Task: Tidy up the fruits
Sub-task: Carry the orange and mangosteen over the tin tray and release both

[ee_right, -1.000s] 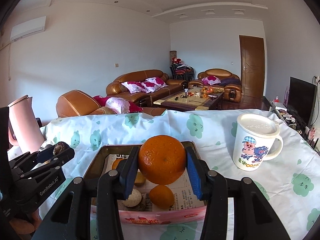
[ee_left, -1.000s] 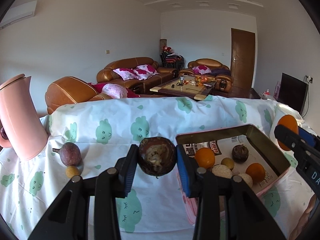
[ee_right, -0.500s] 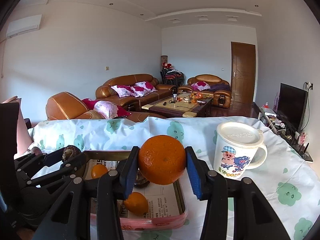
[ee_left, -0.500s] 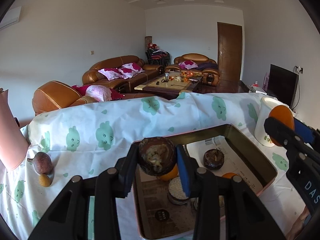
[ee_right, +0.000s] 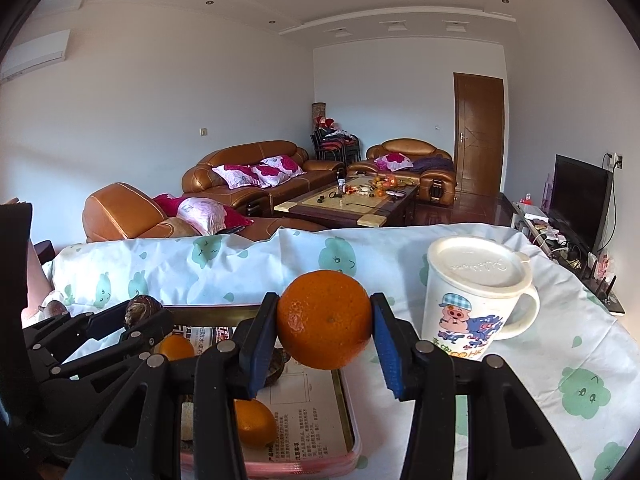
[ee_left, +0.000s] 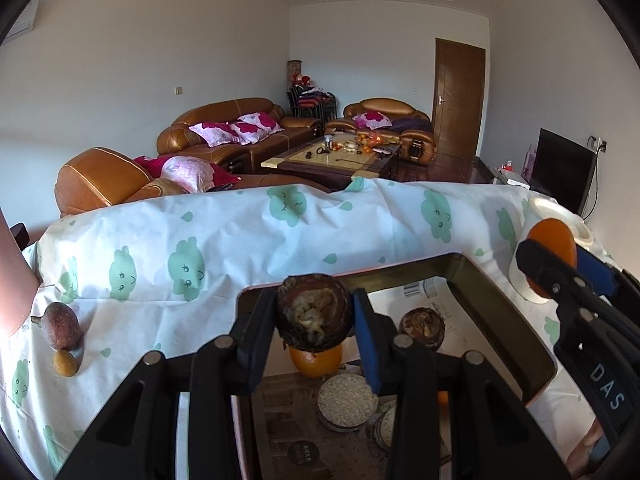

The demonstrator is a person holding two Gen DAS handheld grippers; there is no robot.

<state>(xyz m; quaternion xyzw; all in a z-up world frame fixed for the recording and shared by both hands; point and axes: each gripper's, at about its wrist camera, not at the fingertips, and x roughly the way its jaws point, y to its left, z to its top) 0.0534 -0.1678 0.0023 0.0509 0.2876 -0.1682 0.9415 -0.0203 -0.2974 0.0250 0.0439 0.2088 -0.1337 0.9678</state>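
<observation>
1. While both grippers carry fruit, the step in hand looks like delivery into the tray [ee_left: 492,288], a shallow metal tin lined with printed paper.
2. Clamped between the pads of the left gripper [ee_left: 314,316] is a dark brown fruit [ee_left: 314,314], which hangs over the tray's near-left part, above an orange and a pale round piece already lying inside.
3. Gripped by the right gripper [ee_right: 325,326] is an orange [ee_right: 325,320], held above the tray's right rim, between the tray and the lidded mug [ee_right: 476,300].
4. My judgement: the next move calls for lowering each fruit onto a bare patch of the paper before the fingers part, since round fruit dropped from height may roll against the others; the two grippers are close together over the tray, so going one at a time seems wise.
5. Left of the tray, well apart from it, a purple fruit [ee_left: 62,325] and a small yellow one [ee_left: 66,363] touch each other on the cloth and remain to be gathered.
6. Under the tray lies a white tablecloth [ee_left: 240,240] printed with green clouds, somewhat creased.
7. Beyond the tray's far side is a living room: brown leather sofas [ee_right: 256,168] with pink cushions, a low coffee table, a wooden door, a dark television.
</observation>
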